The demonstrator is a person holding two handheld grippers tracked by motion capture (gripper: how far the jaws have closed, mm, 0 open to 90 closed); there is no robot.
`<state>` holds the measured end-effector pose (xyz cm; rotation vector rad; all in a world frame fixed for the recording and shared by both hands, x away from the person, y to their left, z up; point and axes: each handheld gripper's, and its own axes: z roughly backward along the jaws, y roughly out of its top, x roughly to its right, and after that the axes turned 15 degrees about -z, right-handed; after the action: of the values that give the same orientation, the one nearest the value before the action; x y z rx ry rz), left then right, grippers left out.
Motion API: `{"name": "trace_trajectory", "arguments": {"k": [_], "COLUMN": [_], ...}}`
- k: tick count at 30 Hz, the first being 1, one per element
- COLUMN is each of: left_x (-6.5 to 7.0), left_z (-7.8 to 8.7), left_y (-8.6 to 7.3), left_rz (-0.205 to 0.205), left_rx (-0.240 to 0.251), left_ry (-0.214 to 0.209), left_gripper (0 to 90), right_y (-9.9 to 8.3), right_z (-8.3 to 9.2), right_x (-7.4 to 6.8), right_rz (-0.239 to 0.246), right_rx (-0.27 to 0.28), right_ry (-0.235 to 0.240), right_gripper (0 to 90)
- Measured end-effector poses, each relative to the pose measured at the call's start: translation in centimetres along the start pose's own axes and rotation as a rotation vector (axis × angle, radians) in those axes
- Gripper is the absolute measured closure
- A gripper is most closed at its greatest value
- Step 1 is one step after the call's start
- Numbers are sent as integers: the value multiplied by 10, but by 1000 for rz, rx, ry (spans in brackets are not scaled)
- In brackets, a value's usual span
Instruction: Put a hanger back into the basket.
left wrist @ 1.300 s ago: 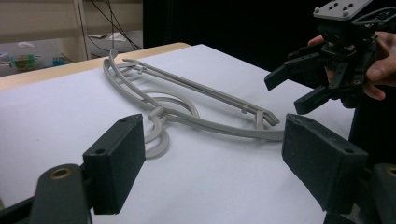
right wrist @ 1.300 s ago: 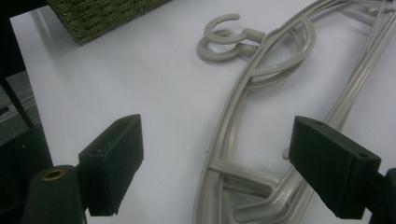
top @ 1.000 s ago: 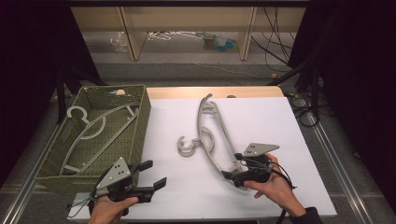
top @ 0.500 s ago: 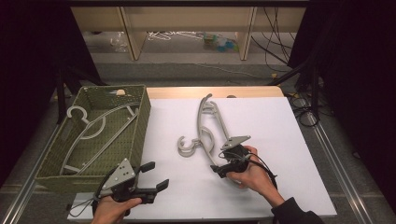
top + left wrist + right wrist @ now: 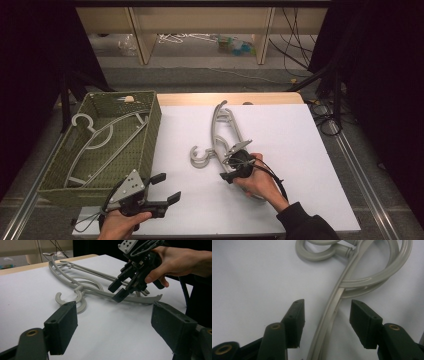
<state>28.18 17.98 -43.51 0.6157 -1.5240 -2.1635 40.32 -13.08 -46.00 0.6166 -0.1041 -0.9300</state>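
Observation:
Two grey plastic hangers (image 5: 220, 131) lie stacked on the white table top (image 5: 300, 150), hooks pointing left. My right gripper (image 5: 229, 173) points down over the lower arm of the stack. In the right gripper view that hanger arm (image 5: 336, 302) runs between the two jaws of the right gripper (image 5: 325, 320), with a gap on each side. The jaws have just been closing and stand half open, with the pads clear of the arm. My left gripper (image 5: 167, 188) rests open at the table's front left with nothing between its jaws. From the left gripper view (image 5: 116, 327), the right gripper (image 5: 119, 290) hovers over the hangers (image 5: 82, 287).
A green woven basket (image 5: 152, 125) stands at the left edge and holds another grey hanger (image 5: 95, 135). A wooden strip (image 5: 200, 98) borders the table's far edge. Shelves and cables lie beyond it.
My right gripper has moved left from beside the hangers onto their lower arm, tipped downward, and its jaws have narrowed around that arm. The left gripper has kept still.

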Motion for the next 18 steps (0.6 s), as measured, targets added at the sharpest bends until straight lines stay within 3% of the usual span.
{"name": "trace_trajectory", "arguments": {"k": [2, 9, 11, 12, 16, 18], "left_x": [0, 0, -1, 0, -1, 0], "left_z": [0, 0, 0, 0, 0, 0], "left_y": [0, 0, -1, -1, -1, -1], "left_rz": [8, 18, -2, 26, 13, 28], "left_rx": [0, -1, 1, -1, -4, -12], "left_ry": [4, 8, 5, 11, 7, 16], "left_gripper": [212, 214, 214, 214, 215, 215], "right_y": [1, 5, 6, 6, 7, 8], "right_z": [-1, -9, -12, -12, -12, -12], "right_x": [1, 1, 1, 2, 2, 3], "right_rz": [13, -6, -6, -9, -19, -20], "right_rx": [0, -42, -49, -47, -53, -56], "right_ry": [6, 5, 0, -1, -6, -6], "right_gripper": [485, 551, 574, 584, 608, 631]}}
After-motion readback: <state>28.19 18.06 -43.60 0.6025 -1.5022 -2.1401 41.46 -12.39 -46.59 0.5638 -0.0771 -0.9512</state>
